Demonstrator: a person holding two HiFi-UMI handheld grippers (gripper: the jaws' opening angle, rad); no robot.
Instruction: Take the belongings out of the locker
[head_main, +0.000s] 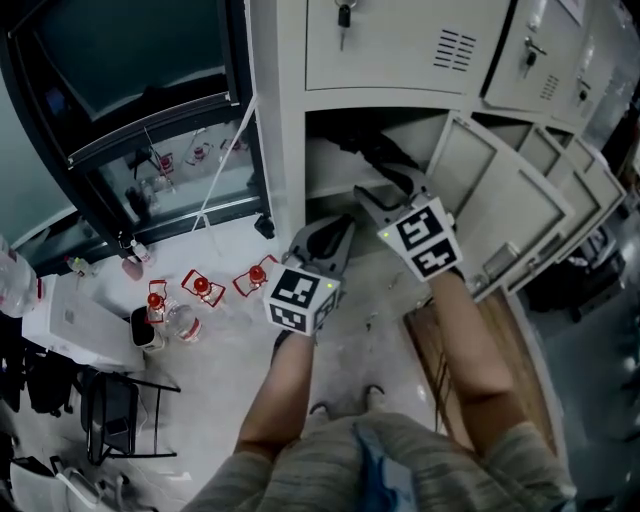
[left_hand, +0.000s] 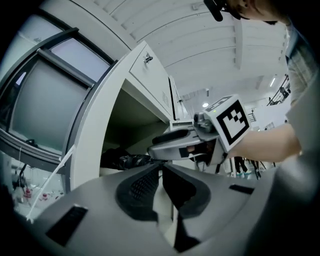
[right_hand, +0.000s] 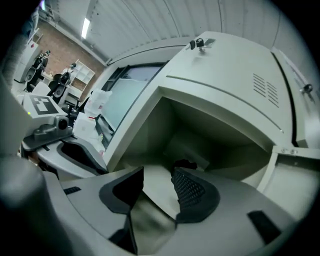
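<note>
The tall light-grey metal locker (head_main: 280, 120) stands with one compartment open, its grey sheet-metal door (head_main: 500, 200) swung out to the right. The belongings, a dark crumpled bundle of black fabric (head_main: 372, 150), lie inside that compartment toward the back, on its pale floor. Both gripper views show the bundle there too (left_hand: 125, 160) (right_hand: 185, 164), untouched by either gripper. The right gripper (head_main: 378, 197) is at the mouth of the open compartment, pointing in at the bundle. Its fingers (right_hand: 192, 190) are released and spread apart, with only the locker floor visible between them. The left gripper (head_main: 330, 235) is held lower and to the left, just outside the compartment and beside the right one. Its black ribbed fingers (left_hand: 142, 187) are clenched, meeting at the tips, with nothing between them. On the pale floor to the left lie several small red-capped items (head_main: 202, 286) in front of a black-framed glass cabinet (head_main: 130, 110).
</note>
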